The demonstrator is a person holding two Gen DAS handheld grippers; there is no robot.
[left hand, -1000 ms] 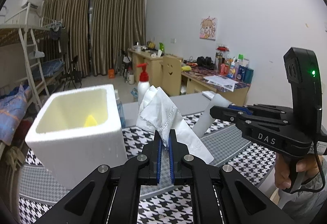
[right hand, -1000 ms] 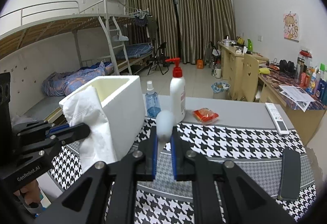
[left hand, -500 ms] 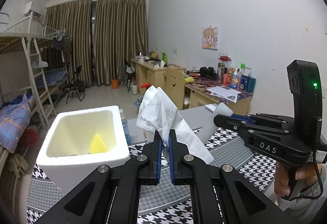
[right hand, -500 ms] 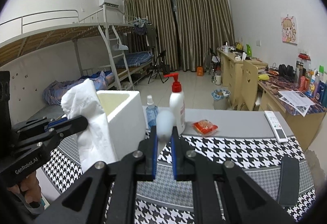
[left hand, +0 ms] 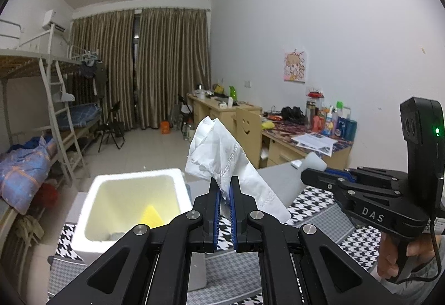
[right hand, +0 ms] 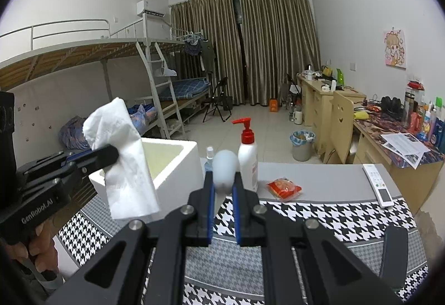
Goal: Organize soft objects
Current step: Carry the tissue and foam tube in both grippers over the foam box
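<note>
Holding both soft items in the air, above the table (right hand: 319,188).
Left gripper (left hand: 224,188) pinches a white tissue (left hand: 222,154) beside the foam box (left hand: 133,179) at the table's left edge; right gripper (right hand: 223,185) is clamped on a pale soft roll (right hand: 225,168). Risks: thin tissue tearing or slipping out, draping over the box rim instead of dropping in, or nudging the pump bottle (right hand: 248,157).

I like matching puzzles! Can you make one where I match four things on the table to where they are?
Things:
1. white tissue
2. yellow sponge
3. red snack packet
4. remote control

Places:
A. inside the foam box
B. at the table's right edge
C. pinched in the left tongs
D. beside the pump bottle

Pairs: 1-C, 2-A, 3-D, 4-B
</note>
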